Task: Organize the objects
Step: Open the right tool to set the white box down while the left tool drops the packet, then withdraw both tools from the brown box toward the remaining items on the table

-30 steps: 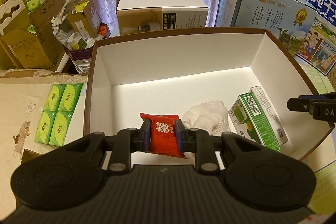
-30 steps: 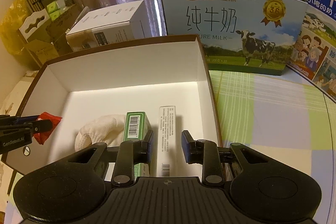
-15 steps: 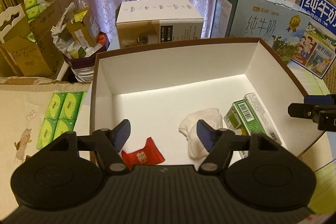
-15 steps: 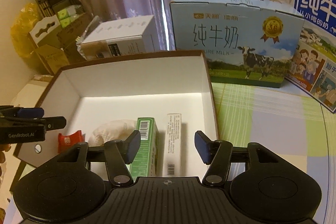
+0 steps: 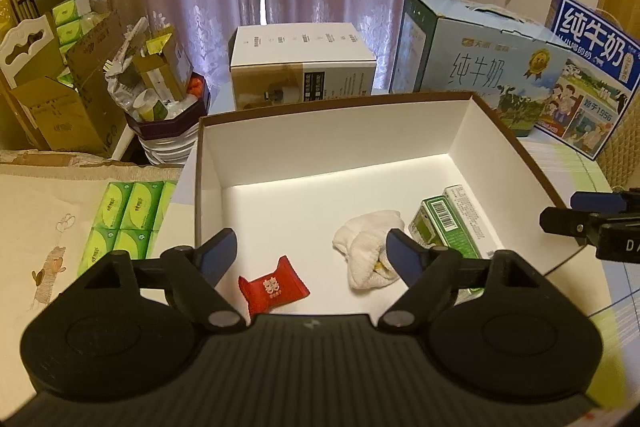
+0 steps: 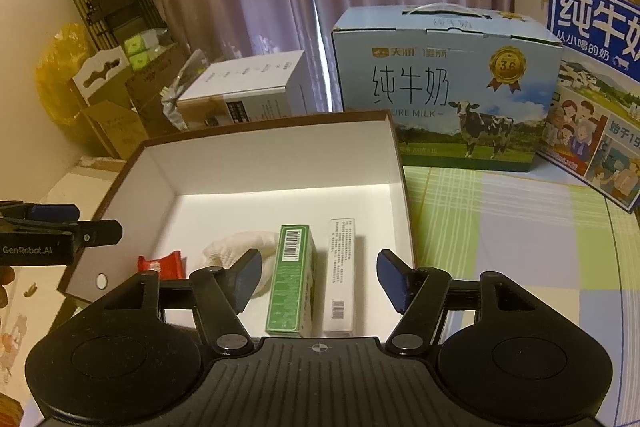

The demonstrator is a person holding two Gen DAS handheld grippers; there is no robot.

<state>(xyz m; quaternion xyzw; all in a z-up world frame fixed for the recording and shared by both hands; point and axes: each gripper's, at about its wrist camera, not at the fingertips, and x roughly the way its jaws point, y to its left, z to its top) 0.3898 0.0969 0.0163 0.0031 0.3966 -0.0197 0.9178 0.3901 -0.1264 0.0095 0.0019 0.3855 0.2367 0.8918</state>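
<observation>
Your small red foil sachet (image 5: 274, 286) lies flat on the floor of the white-lined, brown-rimmed cardboard box (image 5: 320, 143), near its front left corner, long axis slanting. It sits below and between your left gripper (image 5: 312, 251), whose jaws are opening with nothing pinched. Your right gripper (image 6: 318, 273), also opening empty, tilts down over the green carton (image 6: 290, 277).

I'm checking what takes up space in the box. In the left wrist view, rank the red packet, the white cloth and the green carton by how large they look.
1. white cloth and green carton: look alike, carton partly hidden by the tool.
2. red packet: smallest.
</observation>
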